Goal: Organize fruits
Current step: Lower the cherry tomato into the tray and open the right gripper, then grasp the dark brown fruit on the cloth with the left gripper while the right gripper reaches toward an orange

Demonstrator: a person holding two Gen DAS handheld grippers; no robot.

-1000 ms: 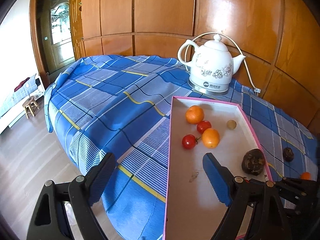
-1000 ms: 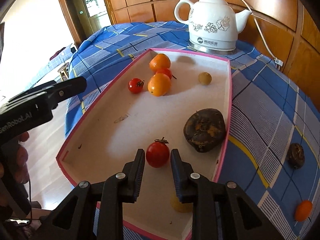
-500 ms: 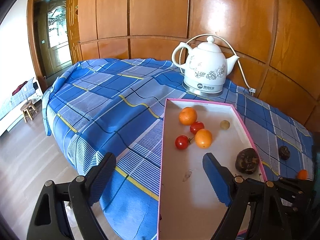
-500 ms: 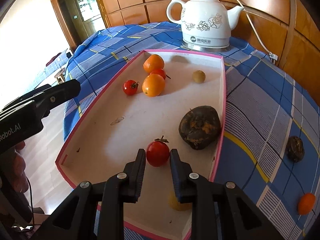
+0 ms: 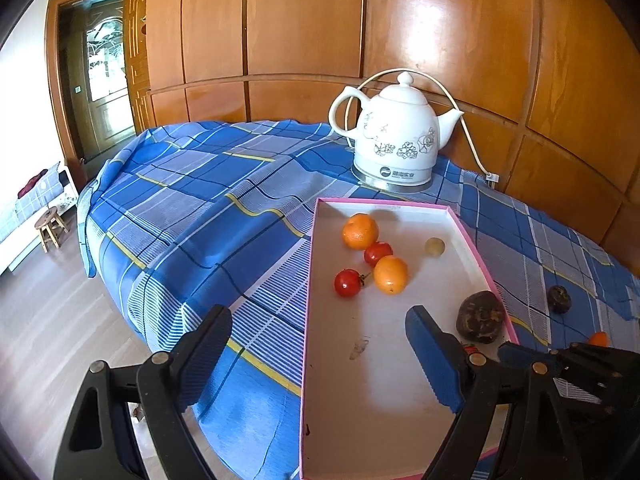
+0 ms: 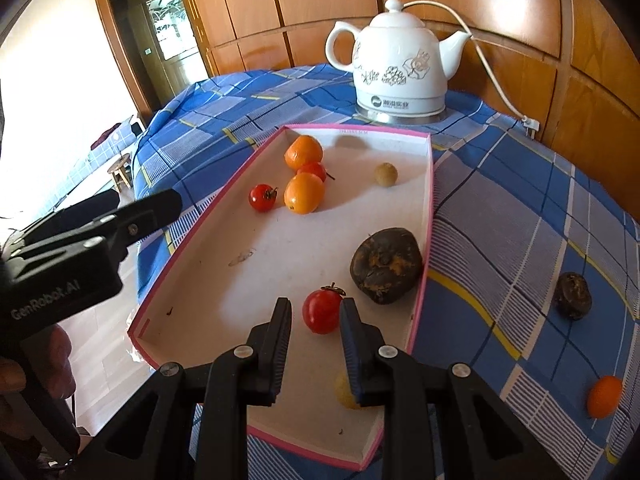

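Jaws of the right gripper [image 6: 315,306]: closed on a cherry tomato [image 6: 322,312], unchanged over the last second. The tomato keeps its place between them, low over the pink-rimmed tray [image 6: 431,216], beside the large dark fruit [image 6: 386,266]. Left gripper [image 5: 316,316]: jaws wide, empty, astride the tray's left rim. Judgement: delivery is complete bar the release. A small dark fruit [image 6: 573,296] and an orange one [image 6: 604,396] remain on the desk cloth [image 6: 520,208].
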